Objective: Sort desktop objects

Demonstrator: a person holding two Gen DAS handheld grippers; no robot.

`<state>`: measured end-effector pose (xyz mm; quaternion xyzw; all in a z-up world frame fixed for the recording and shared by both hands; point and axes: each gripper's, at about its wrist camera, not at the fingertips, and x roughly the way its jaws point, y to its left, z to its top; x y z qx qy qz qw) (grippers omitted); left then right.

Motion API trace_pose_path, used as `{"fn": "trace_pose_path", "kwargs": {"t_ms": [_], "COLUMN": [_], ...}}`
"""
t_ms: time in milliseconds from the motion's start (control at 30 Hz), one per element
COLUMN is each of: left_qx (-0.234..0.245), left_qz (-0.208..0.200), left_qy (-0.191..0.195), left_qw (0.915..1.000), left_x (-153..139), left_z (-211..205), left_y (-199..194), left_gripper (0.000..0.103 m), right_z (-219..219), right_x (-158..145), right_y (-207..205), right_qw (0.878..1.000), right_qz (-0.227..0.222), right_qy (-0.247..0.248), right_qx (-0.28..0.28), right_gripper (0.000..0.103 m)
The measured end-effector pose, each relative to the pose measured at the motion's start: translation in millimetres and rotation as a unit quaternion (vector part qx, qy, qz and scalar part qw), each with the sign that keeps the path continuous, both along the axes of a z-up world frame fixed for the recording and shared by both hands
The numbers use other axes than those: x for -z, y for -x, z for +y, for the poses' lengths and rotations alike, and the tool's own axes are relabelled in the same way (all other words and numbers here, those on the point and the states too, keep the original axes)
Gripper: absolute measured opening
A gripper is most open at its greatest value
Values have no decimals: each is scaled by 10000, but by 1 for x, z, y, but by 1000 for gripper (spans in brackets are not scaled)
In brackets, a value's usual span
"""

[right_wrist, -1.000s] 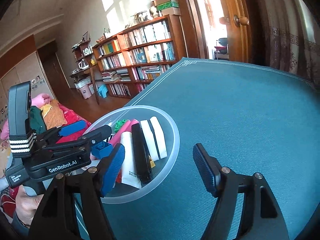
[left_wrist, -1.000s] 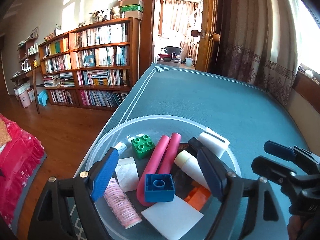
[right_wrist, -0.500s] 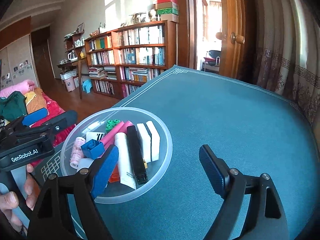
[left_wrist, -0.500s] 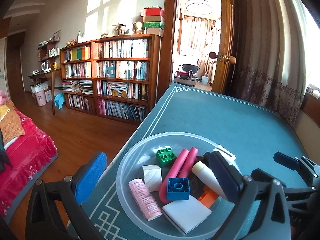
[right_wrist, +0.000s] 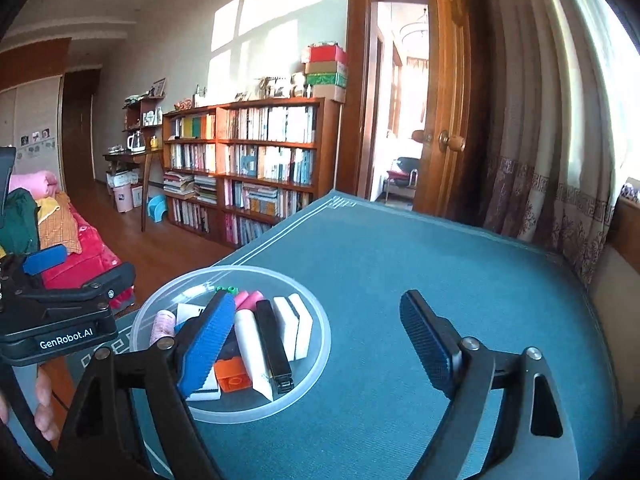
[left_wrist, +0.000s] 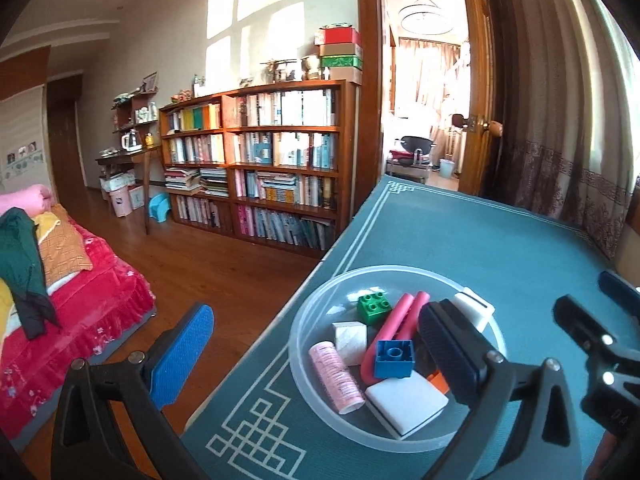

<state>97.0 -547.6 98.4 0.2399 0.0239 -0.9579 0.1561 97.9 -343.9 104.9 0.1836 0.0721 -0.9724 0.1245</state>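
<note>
Sunlit room w/ a wooden bookcase (left_wrist: pixel 260 160) along the far wall, open door (right_wrist: pixel 440 120) beside it, patterned curtain (left_wrist: pixel 560 120) at right, red-covered bed (left_wrist: pixel 60 300) at left. Teal table mat (right_wrist: pixel 400 260) w/ white border lines carries a clear plastic bowl (left_wrist: pixel 316 308) near its left edge, holding a green brick (left_wrist: pixel 374 308), blue brick (left_wrist: pixel 394 358), pink roller (left_wrist: pixel 336 376), white blocks etc. Left gripper (left_wrist: pixel 312 356) and right gripper (right_wrist: pixel 320 340) both hang w/ fingers wide apart, holding nothing.
</note>
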Motion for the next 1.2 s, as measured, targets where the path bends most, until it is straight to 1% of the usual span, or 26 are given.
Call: {"fn": "trace_pose_path", "kwargs": {"t_ms": [33,67,100,200,300,433,567,667,800,967,1067,1200], "left_qx": [-95,-164,-216,-379,-452,-397,-351,-337,-254,-257,-253,-237], "left_qz": [21,55,111,173,69,-96,-233,-308,-445,-534,-559,-580], "left_qy": [95,168,245,399,424,481,567,542,361,378,366,338], "left_qw": [9999,9997,9994,9983,9981,9980,9975,9975,9980,9975,9974,9975], "left_x": [0,0,1,2,5,13,21,25,31,35,36,36], "left_z": [0,0,0,0,0,1,4,3,0,1,2,0], "left_y": [-3,-7,-12,-19,-20,-18,-17,-17,-14,-12,-12,-11], "left_gripper": [103,103,103,103,103,103,103,103,103,103,103,103], "right_z": [-2,-5,-7,-11,-14,-23,-30,-34,-39,-43,-43,-44], "right_x": [-2,-4,-6,-6,-6,-4,4,11,16,17,17,18], "right_y": [-6,-11,-14,-20,-24,-23,-18,-16,-12,-14,-16,-18], "right_qw": [9999,9997,9996,9996,9990,9982,9977,9972,9964,9965,9967,9962], "right_qz": [123,229,233,38,4,-170,-387,-442,-525,-373,-293,-296], "right_qy": [-81,-124,-143,-51,49,-14,-141,-230,-336,-475,-477,-471], "right_qx": [36,-6,-82,-270,-453,-578,-534,-558,-583,-572,-596,-669], "right_gripper": [103,103,103,103,103,103,103,103,103,103,103,103]}}
